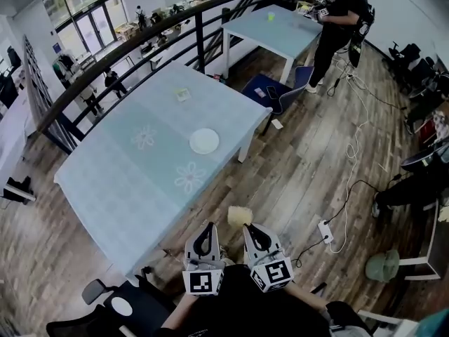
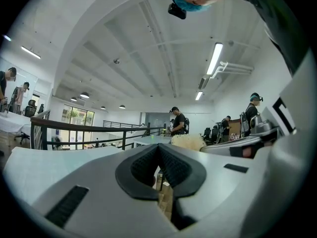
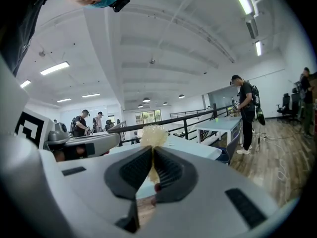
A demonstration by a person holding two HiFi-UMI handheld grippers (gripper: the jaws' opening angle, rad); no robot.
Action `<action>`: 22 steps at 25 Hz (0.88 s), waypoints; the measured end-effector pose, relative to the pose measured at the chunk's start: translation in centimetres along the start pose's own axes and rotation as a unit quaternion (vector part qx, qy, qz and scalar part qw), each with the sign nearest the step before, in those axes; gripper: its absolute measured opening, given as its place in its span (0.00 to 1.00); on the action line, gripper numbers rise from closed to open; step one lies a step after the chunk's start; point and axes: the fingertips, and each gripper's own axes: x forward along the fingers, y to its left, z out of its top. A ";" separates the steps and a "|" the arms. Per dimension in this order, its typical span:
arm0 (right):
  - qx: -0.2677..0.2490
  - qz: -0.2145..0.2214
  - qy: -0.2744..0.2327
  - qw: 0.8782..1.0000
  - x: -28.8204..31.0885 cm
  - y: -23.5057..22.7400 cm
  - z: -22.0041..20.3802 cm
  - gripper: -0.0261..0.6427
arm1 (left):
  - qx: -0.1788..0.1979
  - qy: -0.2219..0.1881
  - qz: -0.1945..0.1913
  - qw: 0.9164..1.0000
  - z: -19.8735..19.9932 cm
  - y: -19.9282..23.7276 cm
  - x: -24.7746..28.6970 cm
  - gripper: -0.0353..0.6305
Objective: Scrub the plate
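Head view: both grippers held low and close to the body, pointing ahead, side by side, well apart from the work; a carrying posture, by my reading, not a scrubbing one.

Right gripper [image 1: 248, 232]: jaws pinched onto a pale-yellow fluffy scrub pad [image 1: 239, 215]; the pad's tuft stands out past the tips, presumably so the soft part meets the dish first; its own view shows a thin strip of the pad squeezed between the pads [image 3: 153, 135].

Left gripper [image 1: 204, 236]: jaws drawn together at the tips, nothing between them [image 2: 159, 157]; likely kept free to steady the dish.

Round white plate [image 1: 204, 141]: lying flat and alone, near the right-hand edge of the long table under a light-blue cloth with white flower prints [image 1: 133, 174]; wood-plank floor [image 1: 302, 181] lies between it and the grippers.

Judgement: scrubbing not yet begun; the approach to the table comes first.
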 end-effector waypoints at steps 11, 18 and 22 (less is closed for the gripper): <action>0.002 0.021 0.022 1.000 4.4 -2.3 0.9 0.08 | -0.022 -0.004 0.027 0.999 0.4 1.8 3.6 0.07; -0.019 0.072 0.031 0.997 8.5 -5.1 2.3 0.08 | -0.033 0.001 0.062 0.998 0.3 2.5 8.7 0.07; -0.024 0.098 0.044 0.994 10.8 -7.7 3.0 0.08 | -0.030 0.005 0.084 0.996 0.3 2.5 12.1 0.07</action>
